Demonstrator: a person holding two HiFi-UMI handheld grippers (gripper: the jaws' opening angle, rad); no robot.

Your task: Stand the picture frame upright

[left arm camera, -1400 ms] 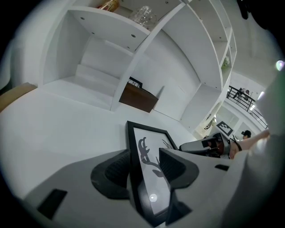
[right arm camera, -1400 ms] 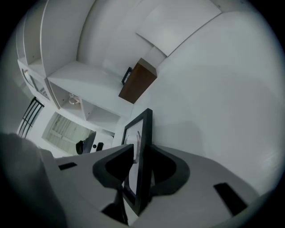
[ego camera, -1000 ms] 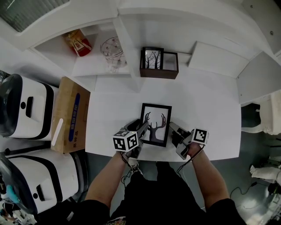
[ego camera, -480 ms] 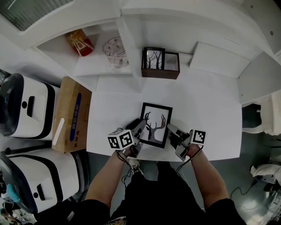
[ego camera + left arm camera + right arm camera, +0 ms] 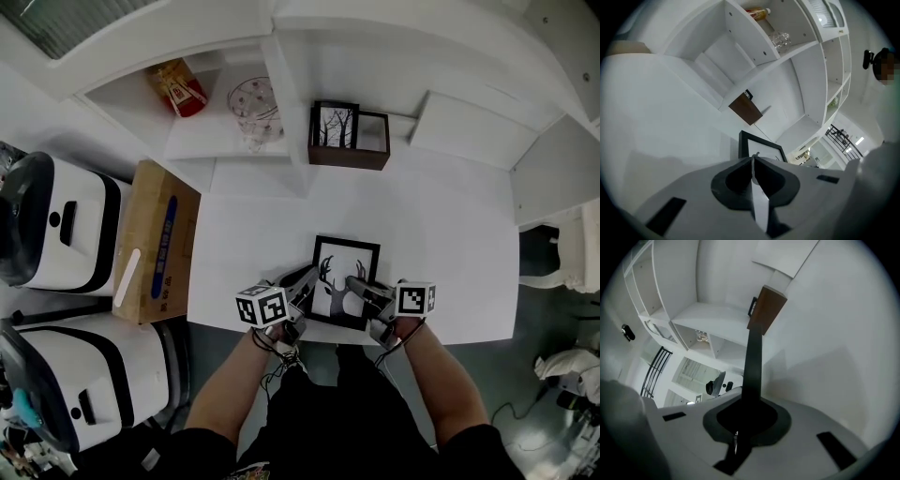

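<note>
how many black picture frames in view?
2: a black-framed antler print at the white table's near edge; a small black-framed tree print inside the brown wooden box.

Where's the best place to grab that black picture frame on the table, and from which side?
Take the picture frame by its thin right rail, near the lower corner, coming from the near edge of the table. The rail is narrow enough to pinch, and nothing crowds it; the right gripper has just closed its fingers on it there.
</note>
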